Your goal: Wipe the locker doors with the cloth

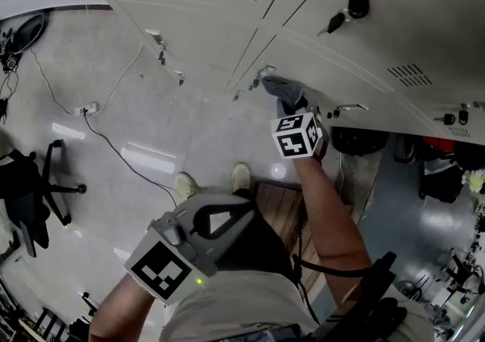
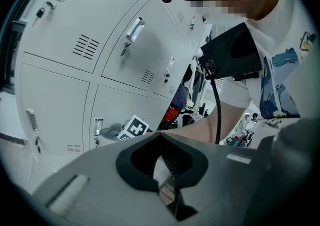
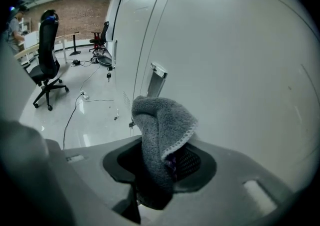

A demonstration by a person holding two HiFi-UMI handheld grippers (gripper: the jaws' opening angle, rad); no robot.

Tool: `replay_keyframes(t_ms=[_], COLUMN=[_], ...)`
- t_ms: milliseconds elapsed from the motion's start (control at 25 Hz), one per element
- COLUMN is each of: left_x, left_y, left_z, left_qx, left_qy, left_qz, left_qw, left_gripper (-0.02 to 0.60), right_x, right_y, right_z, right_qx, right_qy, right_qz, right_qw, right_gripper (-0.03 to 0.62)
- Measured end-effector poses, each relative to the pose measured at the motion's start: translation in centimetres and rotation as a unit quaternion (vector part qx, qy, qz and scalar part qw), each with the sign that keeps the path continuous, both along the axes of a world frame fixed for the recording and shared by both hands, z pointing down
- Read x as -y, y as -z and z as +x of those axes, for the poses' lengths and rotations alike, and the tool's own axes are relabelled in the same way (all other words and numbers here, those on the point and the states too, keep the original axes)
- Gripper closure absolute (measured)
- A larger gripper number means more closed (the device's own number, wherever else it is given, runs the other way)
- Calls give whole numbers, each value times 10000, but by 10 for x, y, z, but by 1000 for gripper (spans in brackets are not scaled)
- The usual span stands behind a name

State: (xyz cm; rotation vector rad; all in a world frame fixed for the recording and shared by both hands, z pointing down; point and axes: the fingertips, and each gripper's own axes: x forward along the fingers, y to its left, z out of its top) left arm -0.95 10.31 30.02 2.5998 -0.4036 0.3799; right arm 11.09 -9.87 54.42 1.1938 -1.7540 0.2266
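The grey terry cloth (image 3: 161, 132) is folded over and pinched between the jaws of my right gripper (image 3: 160, 172), which is shut on it. In the head view the cloth (image 1: 281, 89) is held out low against the pale grey locker doors (image 1: 318, 56), just ahead of the right gripper (image 1: 292, 105) and its marker cube. The cloth sits beside a metal door handle (image 3: 156, 80), close to the door face (image 3: 240, 69); I cannot tell if it touches. My left gripper (image 1: 220, 221) hangs back near the person's waist, shut and empty (image 2: 162, 167), looking at the lockers (image 2: 65, 59).
Keys hang in several locks (image 1: 350, 7). An open lower compartment (image 1: 361, 140) holds dark items. A black office chair (image 1: 30, 189) and a floor cable (image 1: 114, 143) lie to the left. The person's shoes (image 1: 240, 177) stand by a wooden board (image 1: 276, 205).
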Motion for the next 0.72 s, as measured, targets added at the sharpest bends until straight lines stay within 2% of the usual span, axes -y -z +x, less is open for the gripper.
replay_keyframes(t_ms=[200,400,720], left_x=[-3,-6,-7], left_y=[-3,-8,-16], left_z=[6,5,4], left_qx=[-14,50,85], left_qy=[-71,-111,-77], left_qz=[-30,-88,-203], left_qw=[10000,9999,9997], left_gripper=[578,578,578], right_x=[-10,-2,13], right_y=[-23,-56,-75], right_z=[18,20,-2], right_qx=[-165,-269,-234], right_qy=[-95,-145,17], right_qz=[-142,-339,-375], right_qw=[9997,9990,9990], right_gripper=[447,447,447])
